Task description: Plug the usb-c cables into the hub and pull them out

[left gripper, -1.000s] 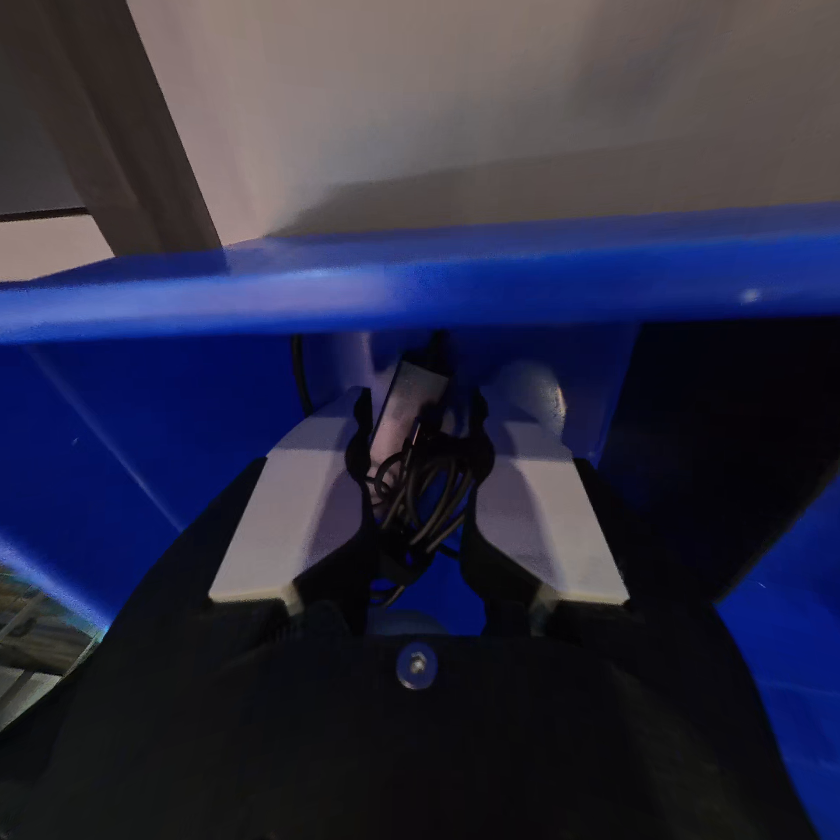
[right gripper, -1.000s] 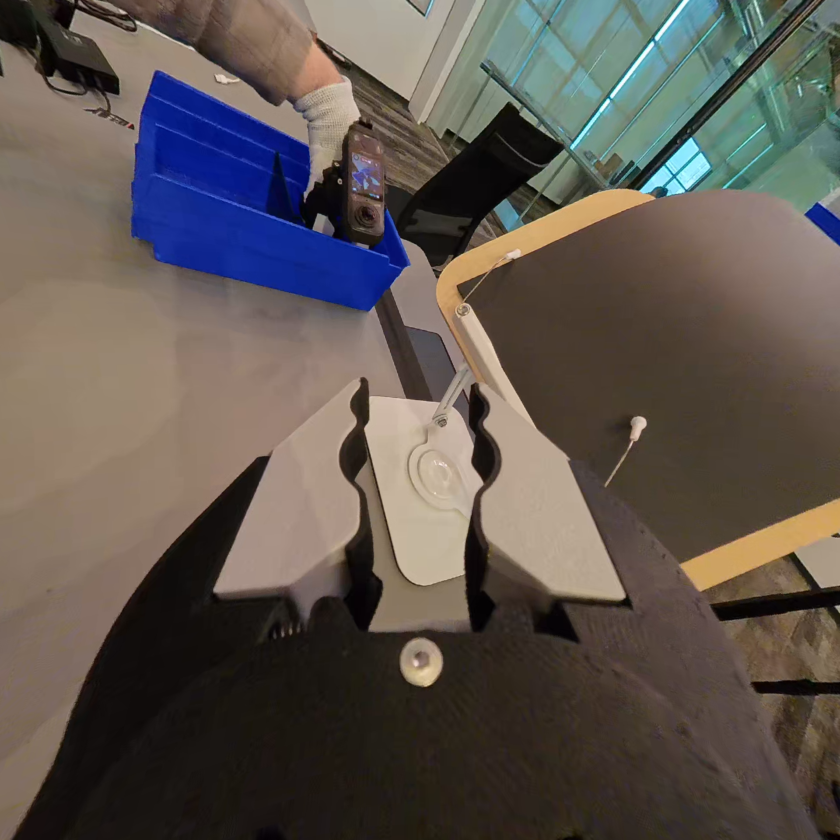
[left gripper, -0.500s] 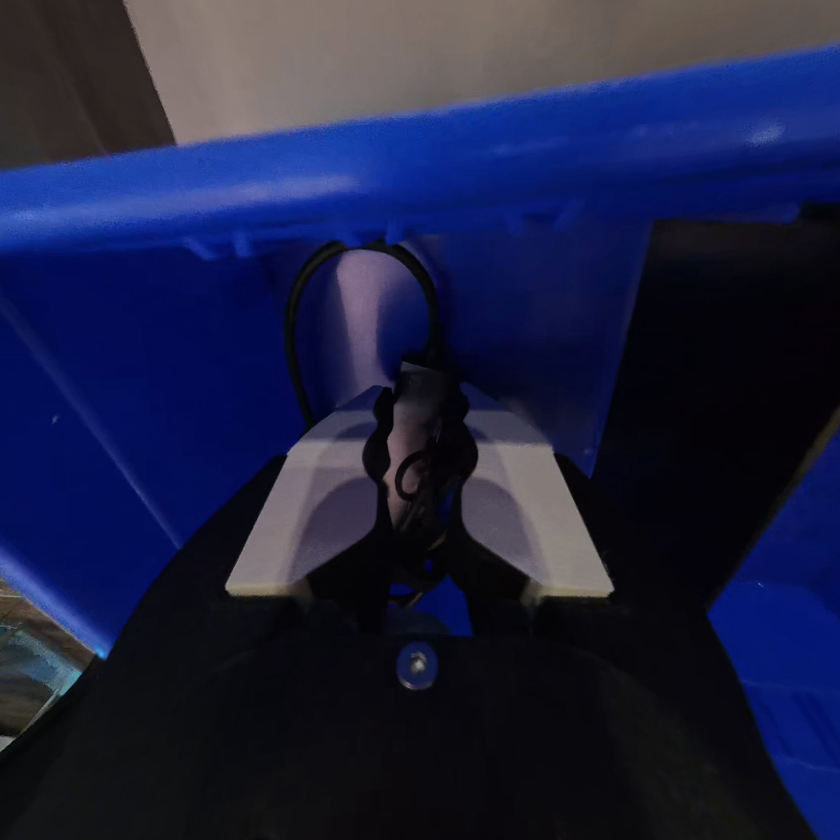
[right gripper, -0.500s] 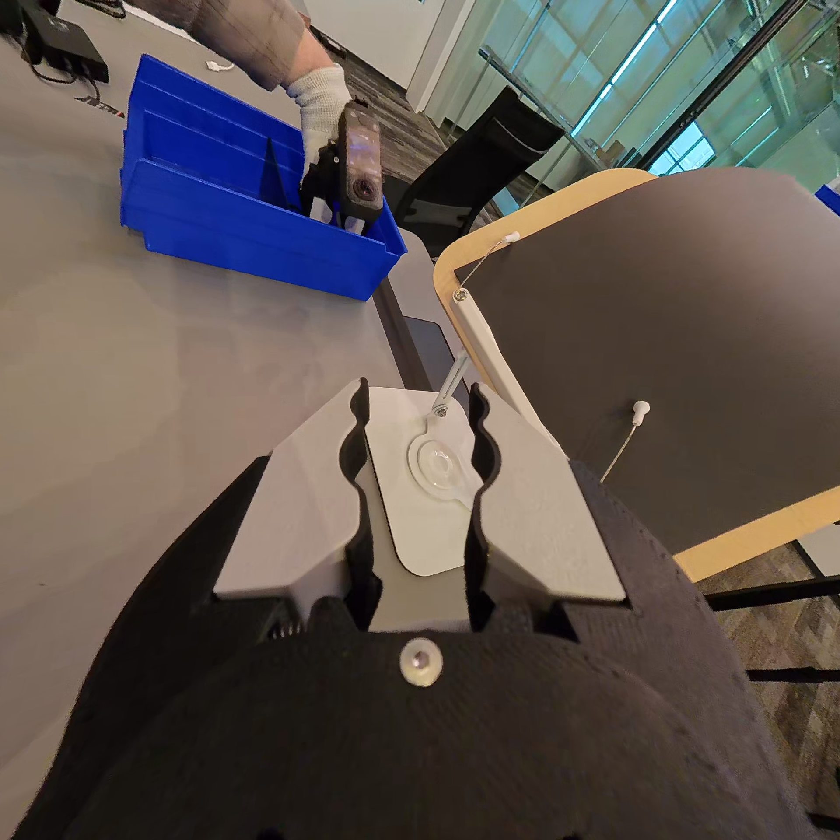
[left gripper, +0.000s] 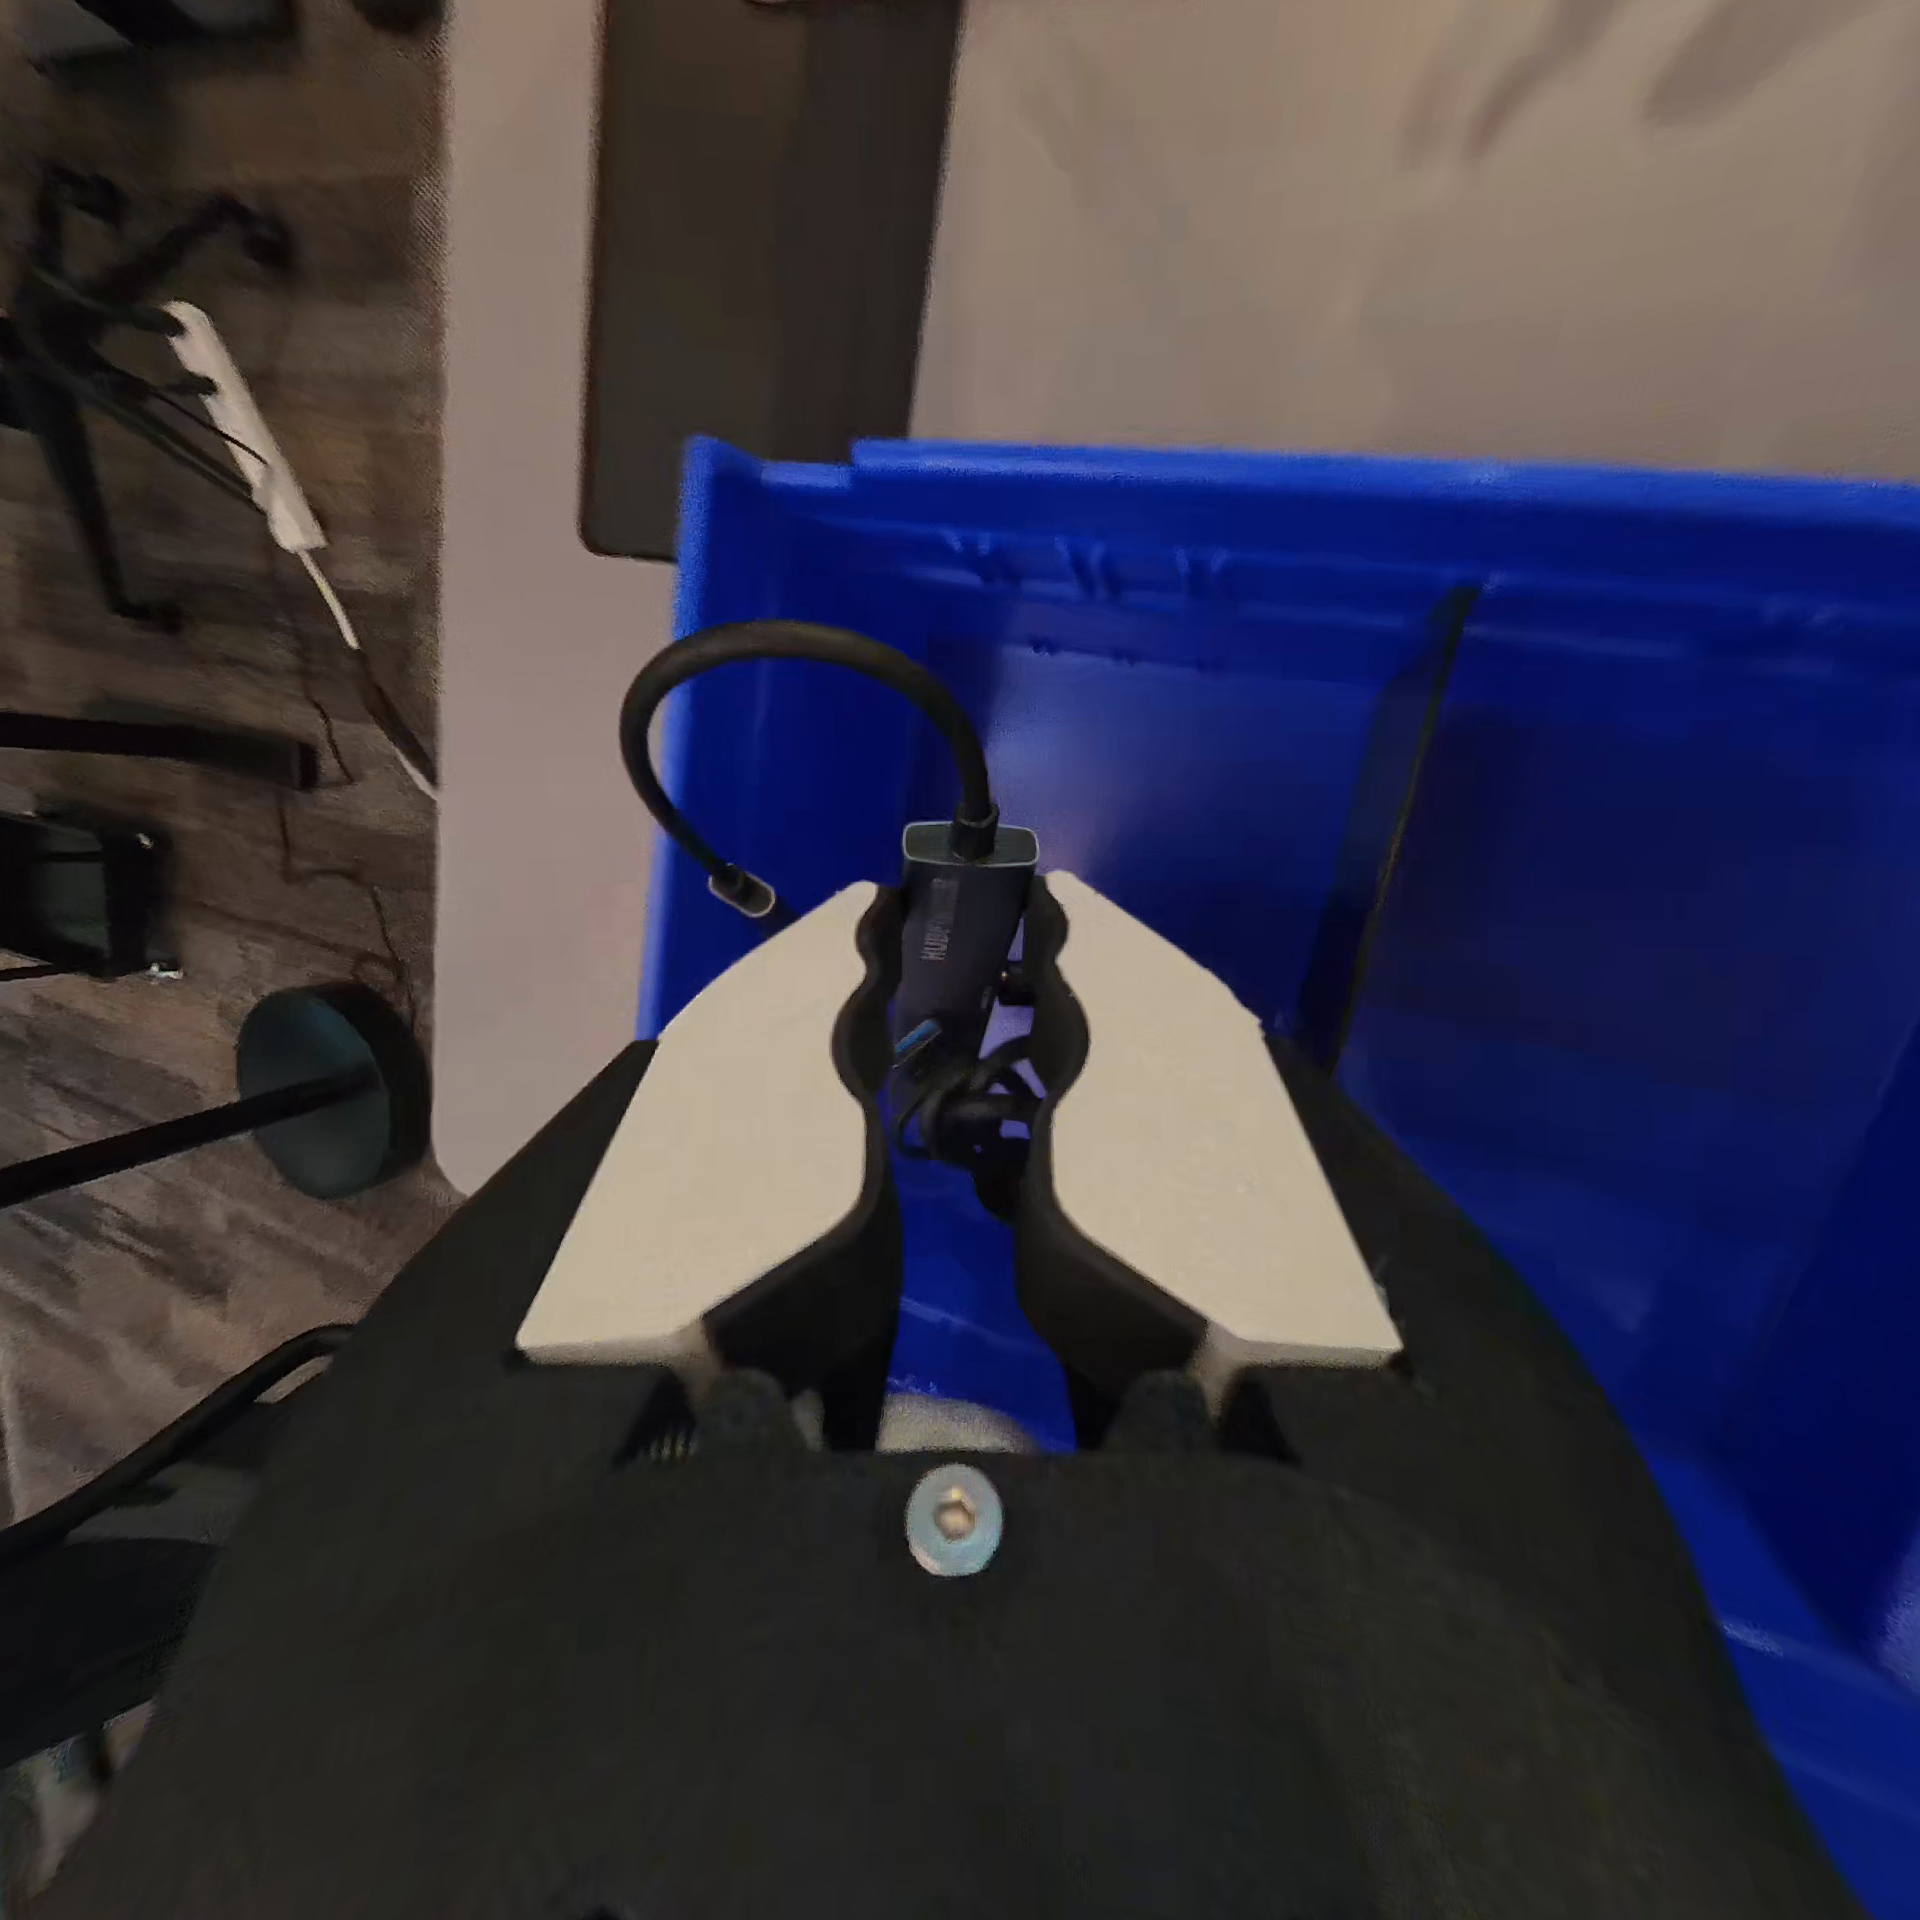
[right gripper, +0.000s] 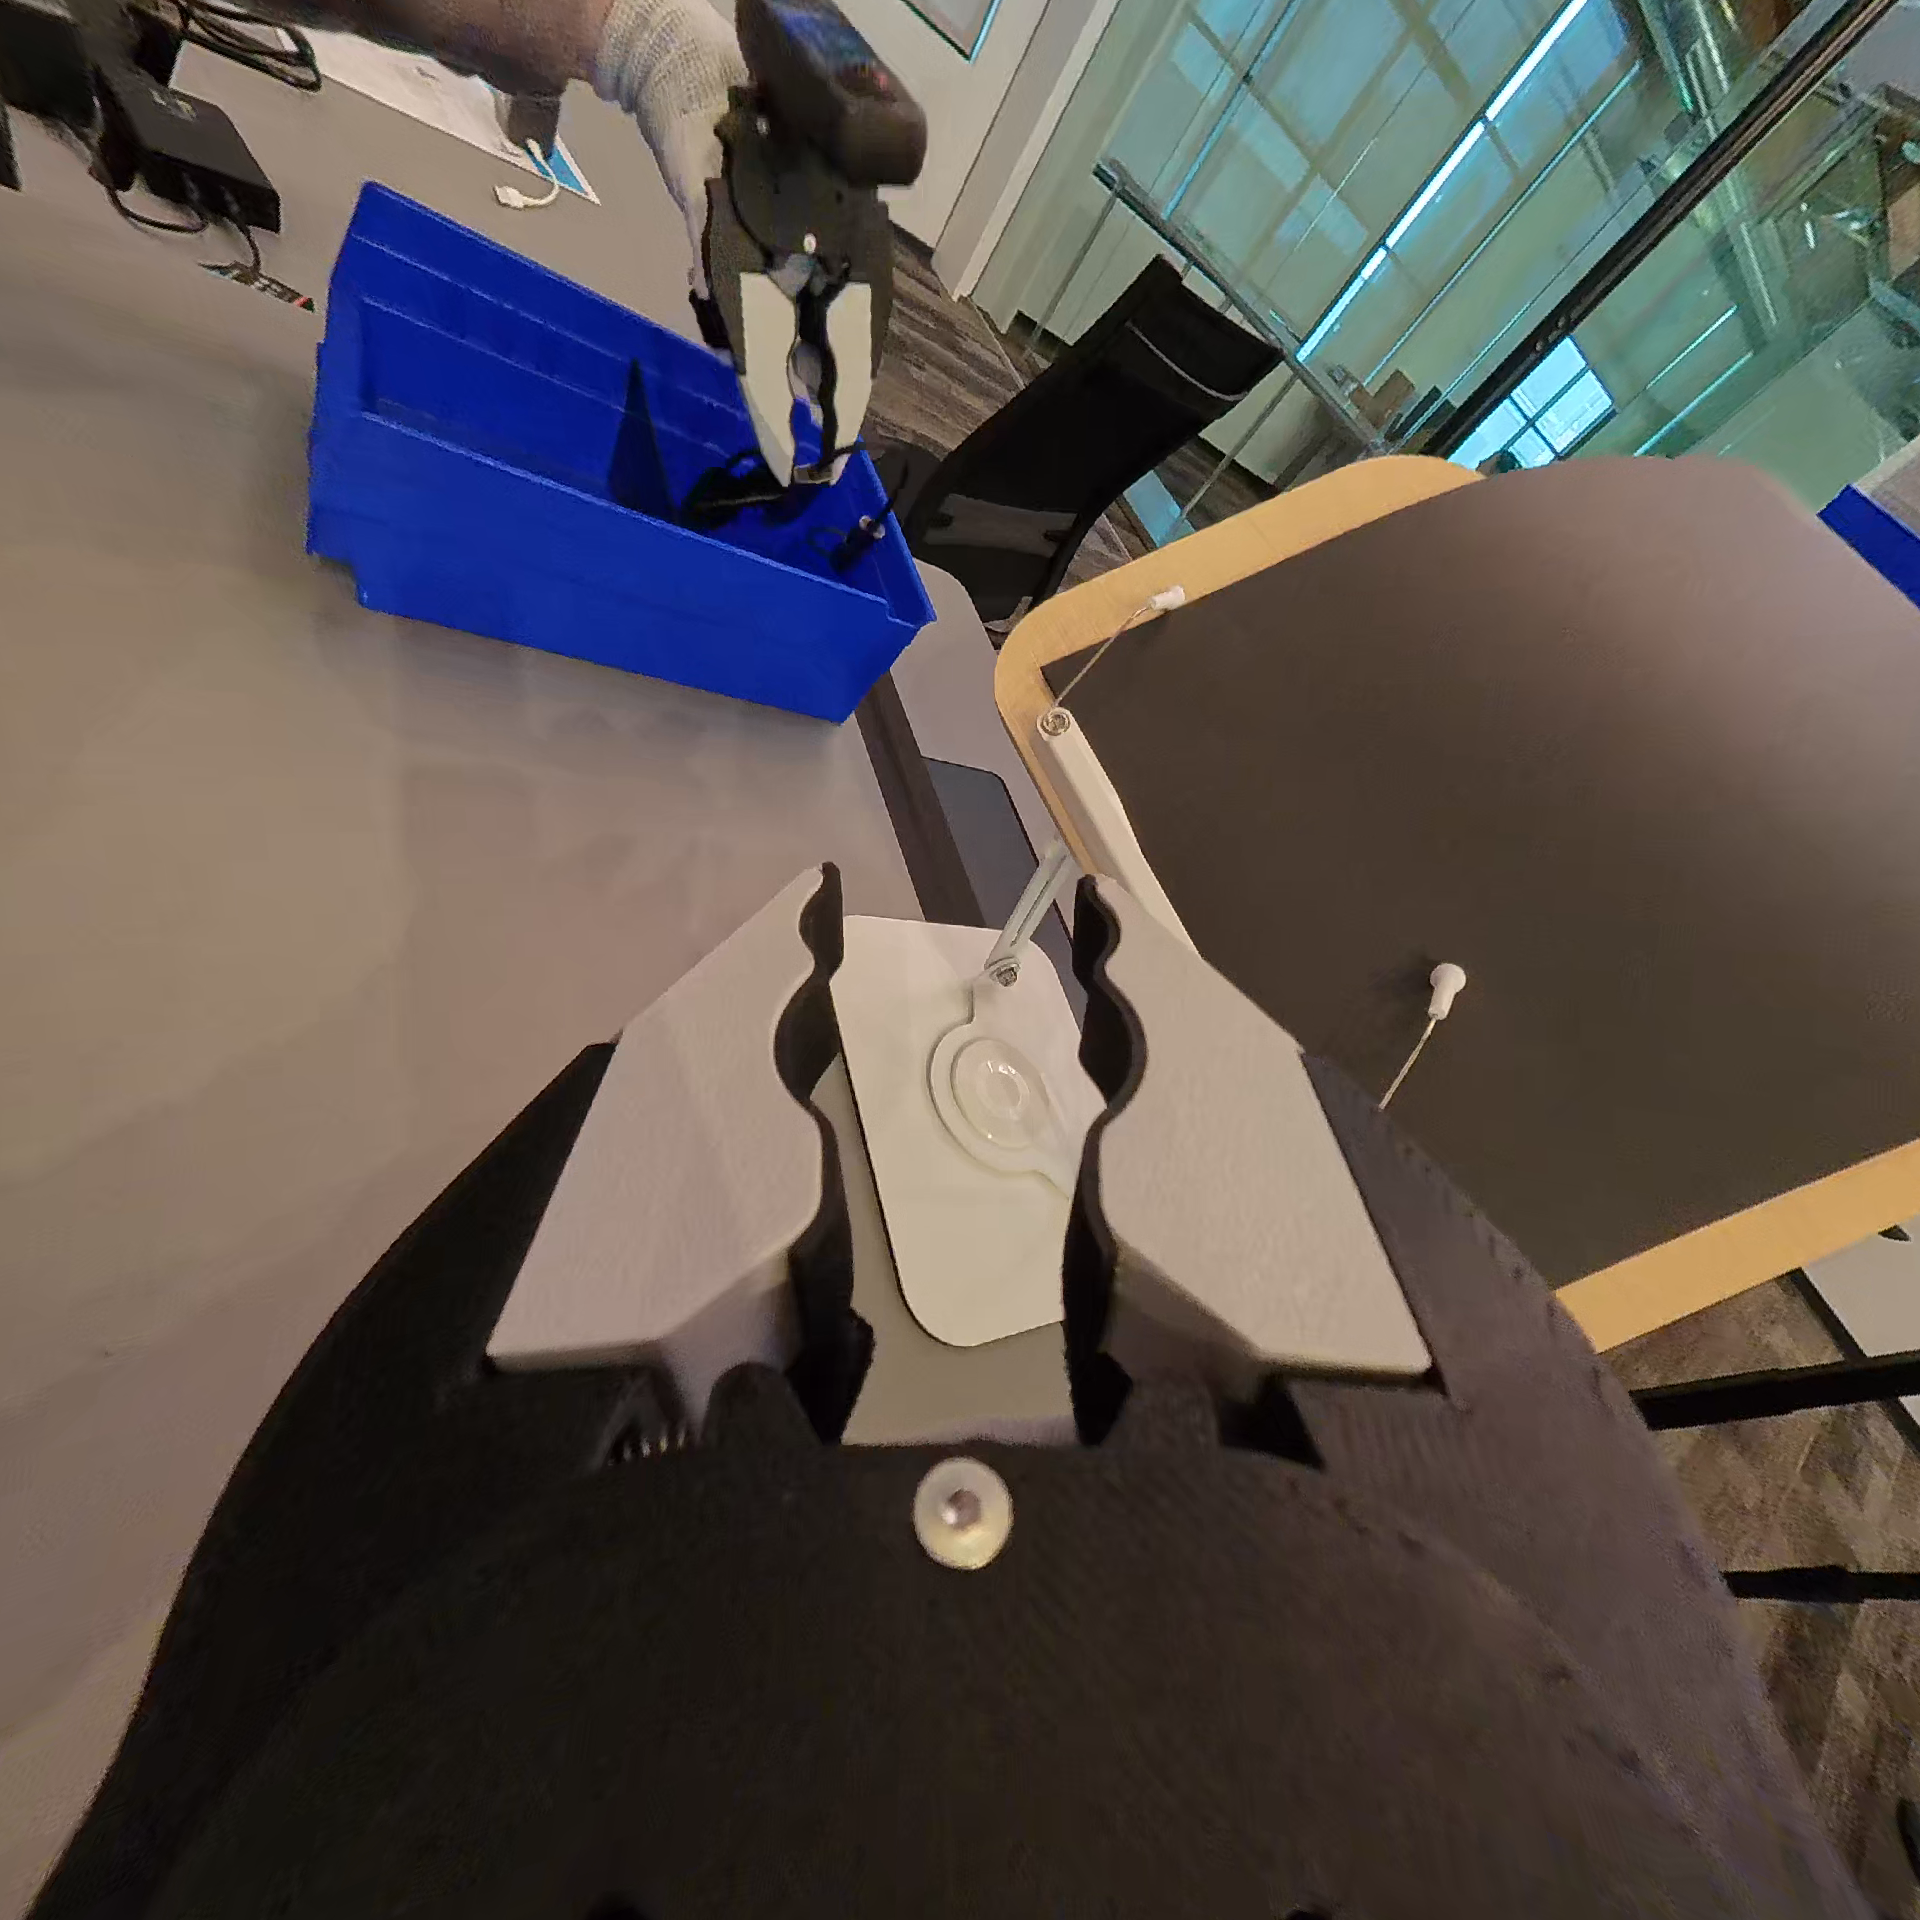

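My left gripper (left gripper: 958,891) is shut on a slim dark grey hub (left gripper: 951,966) and holds it upright above the blue bin (left gripper: 1143,488). The hub's short black lead (left gripper: 727,665) arcs up and left to a free plug (left gripper: 743,891). A tangle of black cables (left gripper: 956,1117) hangs between the fingers below the hub. In the right wrist view the left gripper (right gripper: 800,468) hangs over the right compartment of the bin (right gripper: 582,582), where more black cable (right gripper: 727,494) lies. My right gripper (right gripper: 954,883) is open and empty, low over the table.
A black divider (right gripper: 639,447) splits the bin. A white mounting plate (right gripper: 966,1195) lies under my right gripper on the grey table (right gripper: 312,935). A dark board with a wooden edge (right gripper: 1507,831) stands to the right. A black box with cables (right gripper: 187,166) sits far left. About 40 cm separates my left fingertips from my right.
My left gripper has closed on the hub and lifted it from deep in the bin to above its rim. The right gripper has hardly moved.
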The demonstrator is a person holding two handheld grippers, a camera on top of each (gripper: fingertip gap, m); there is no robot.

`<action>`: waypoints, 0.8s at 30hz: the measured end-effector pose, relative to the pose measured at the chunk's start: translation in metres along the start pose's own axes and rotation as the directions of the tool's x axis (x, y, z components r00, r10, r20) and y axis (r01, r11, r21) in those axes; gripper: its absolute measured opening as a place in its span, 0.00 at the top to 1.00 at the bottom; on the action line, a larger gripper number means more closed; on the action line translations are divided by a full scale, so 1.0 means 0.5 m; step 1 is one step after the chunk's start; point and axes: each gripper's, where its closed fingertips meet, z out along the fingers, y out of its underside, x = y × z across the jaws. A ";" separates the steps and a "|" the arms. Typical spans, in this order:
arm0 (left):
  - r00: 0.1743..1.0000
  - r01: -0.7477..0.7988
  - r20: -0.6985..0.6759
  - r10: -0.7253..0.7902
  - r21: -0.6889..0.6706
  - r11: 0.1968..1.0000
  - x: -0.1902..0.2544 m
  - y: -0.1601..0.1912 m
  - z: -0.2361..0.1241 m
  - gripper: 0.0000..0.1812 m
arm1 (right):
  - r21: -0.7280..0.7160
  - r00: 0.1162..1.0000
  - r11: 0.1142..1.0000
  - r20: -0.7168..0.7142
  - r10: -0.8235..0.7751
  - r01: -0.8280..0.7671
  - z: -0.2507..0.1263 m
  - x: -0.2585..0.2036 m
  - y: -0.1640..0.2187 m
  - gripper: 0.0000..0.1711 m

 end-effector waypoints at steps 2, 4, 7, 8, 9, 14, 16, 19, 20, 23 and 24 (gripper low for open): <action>0.998 0.042 0.034 -0.045 0.075 0.996 -0.009 -0.010 -0.028 0.87 | 0.008 1.000 1.000 0.001 -0.004 0.004 0.000 -0.002 -0.007 0.75; 0.995 0.076 0.056 -0.084 0.137 0.988 -0.015 -0.016 -0.049 0.87 | 0.022 1.000 1.000 0.005 -0.006 0.006 0.000 -0.005 -0.015 0.75; 0.987 0.114 0.079 -0.136 0.234 0.965 -0.022 -0.031 -0.077 0.87 | 0.037 1.000 0.999 0.015 -0.010 0.009 0.002 -0.011 -0.025 0.75; 0.985 0.121 0.086 -0.147 0.259 0.958 -0.023 -0.036 -0.085 0.87 | 0.041 1.000 0.999 0.017 -0.011 0.010 0.004 -0.013 -0.027 0.75; 0.983 0.130 0.090 -0.162 0.292 0.947 -0.024 -0.043 -0.094 0.87 | 0.044 1.000 0.999 0.021 -0.011 0.010 0.006 -0.015 -0.030 0.75; 0.968 0.155 0.115 -0.221 0.416 0.896 -0.033 -0.068 -0.132 0.87 | 0.071 0.999 0.997 0.036 0.000 -0.003 0.023 -0.025 -0.041 0.75; 0.962 0.164 0.122 -0.243 0.455 0.875 -0.039 -0.075 -0.147 0.87 | 0.067 1.000 0.998 0.031 0.006 -0.008 0.034 -0.026 -0.041 0.75; 0.951 0.173 0.133 -0.279 0.517 0.838 -0.051 -0.089 -0.176 0.87 | 0.066 1.000 0.998 0.023 0.012 -0.013 0.049 -0.029 -0.044 0.74; 0.947 0.173 0.140 -0.288 0.532 0.829 -0.055 -0.094 -0.186 0.87 | 0.068 1.000 0.998 0.019 0.013 -0.014 0.053 -0.029 -0.045 0.74; 0.935 0.177 0.158 -0.318 0.570 0.802 -0.068 -0.107 -0.215 0.87 | 0.080 1.000 0.997 0.011 0.015 -0.016 0.063 -0.031 -0.053 0.74; 0.931 0.175 0.168 -0.326 0.577 0.798 -0.072 -0.112 -0.224 0.87 | 0.084 1.000 0.996 0.012 0.016 -0.017 0.065 -0.033 -0.055 0.74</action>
